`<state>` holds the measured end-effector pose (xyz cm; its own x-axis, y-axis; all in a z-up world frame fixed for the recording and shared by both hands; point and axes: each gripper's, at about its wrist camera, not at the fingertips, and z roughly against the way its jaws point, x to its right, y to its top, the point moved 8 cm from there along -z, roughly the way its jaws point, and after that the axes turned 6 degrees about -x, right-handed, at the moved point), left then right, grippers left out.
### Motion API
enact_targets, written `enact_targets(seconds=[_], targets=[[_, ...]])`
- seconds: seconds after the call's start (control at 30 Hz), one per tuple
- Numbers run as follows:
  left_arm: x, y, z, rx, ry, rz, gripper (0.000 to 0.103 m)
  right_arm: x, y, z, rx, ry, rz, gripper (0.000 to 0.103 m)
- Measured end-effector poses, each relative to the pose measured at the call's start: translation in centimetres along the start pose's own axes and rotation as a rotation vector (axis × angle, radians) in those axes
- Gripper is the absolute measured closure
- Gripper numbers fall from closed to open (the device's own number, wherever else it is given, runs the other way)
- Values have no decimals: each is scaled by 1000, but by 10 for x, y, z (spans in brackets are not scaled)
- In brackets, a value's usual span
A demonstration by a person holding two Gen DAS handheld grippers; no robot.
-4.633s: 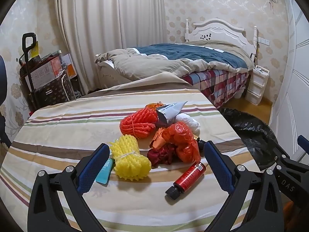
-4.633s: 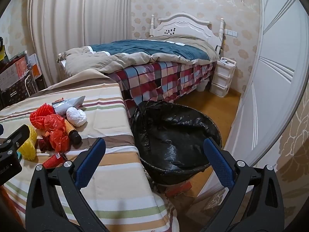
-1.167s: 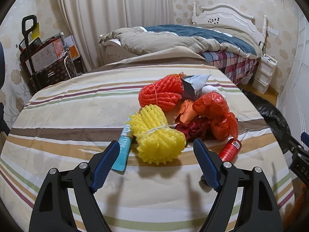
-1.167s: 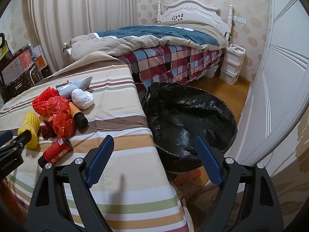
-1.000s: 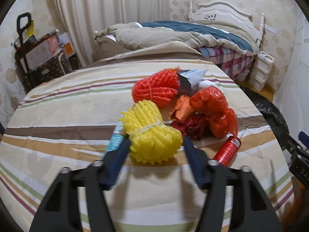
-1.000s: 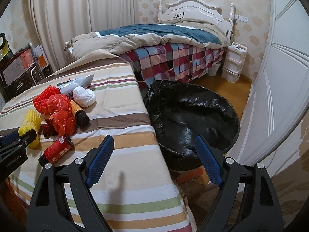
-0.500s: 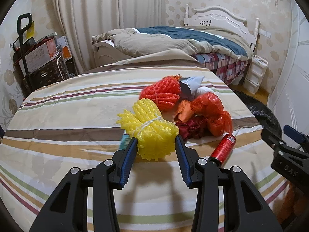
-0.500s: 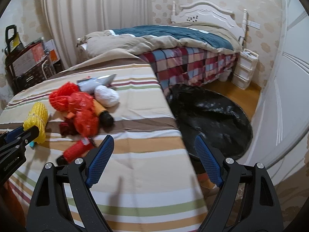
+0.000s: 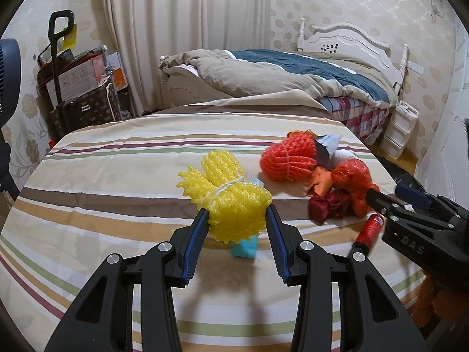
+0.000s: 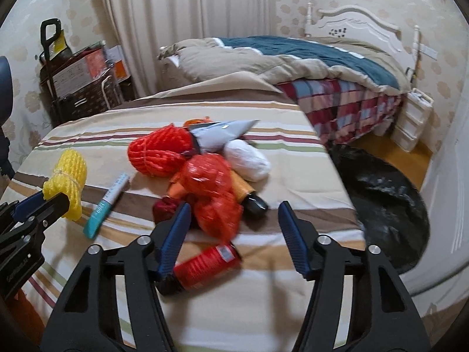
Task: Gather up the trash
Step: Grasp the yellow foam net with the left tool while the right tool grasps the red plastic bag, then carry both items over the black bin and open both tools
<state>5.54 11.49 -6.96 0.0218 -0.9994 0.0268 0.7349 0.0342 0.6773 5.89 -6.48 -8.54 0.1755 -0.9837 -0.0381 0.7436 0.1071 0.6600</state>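
the left claw (image 9: pixel 237 228) is clenched on the yellow foam-net bundle (image 9: pixel 225 196), light, squashy, best gripped near its string tie. the right claw (image 10: pixel 231 220) is closing, grasping nothing, with the red cylindrical bottle (image 10: pixel 205 267) just beneath it on the striped worktop (image 10: pixel 293 176).

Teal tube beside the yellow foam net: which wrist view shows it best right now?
The right wrist view: the teal tube lies in full on the striped cloth, its printed side up, beside the yellow foam net. In the left wrist view the net, held in the left gripper, hides all but one end.
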Motion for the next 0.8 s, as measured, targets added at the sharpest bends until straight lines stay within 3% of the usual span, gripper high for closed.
enact_targets(seconds=[0.13,0.2,0.57,0.8], targets=[[-6,-1,-5,-10,-10,13,60,-8,5,-14,-19,8,10,58],[-7,-2,-7,-12,-16,14,60,-10,6,-20,-34,28,6,73],[0,3,-5,0,-52,12,60,-4,11,-4,7,36,-20,75],[27,11,3,28,-96,-28,60,27,12,17,46,1,-66,75]])
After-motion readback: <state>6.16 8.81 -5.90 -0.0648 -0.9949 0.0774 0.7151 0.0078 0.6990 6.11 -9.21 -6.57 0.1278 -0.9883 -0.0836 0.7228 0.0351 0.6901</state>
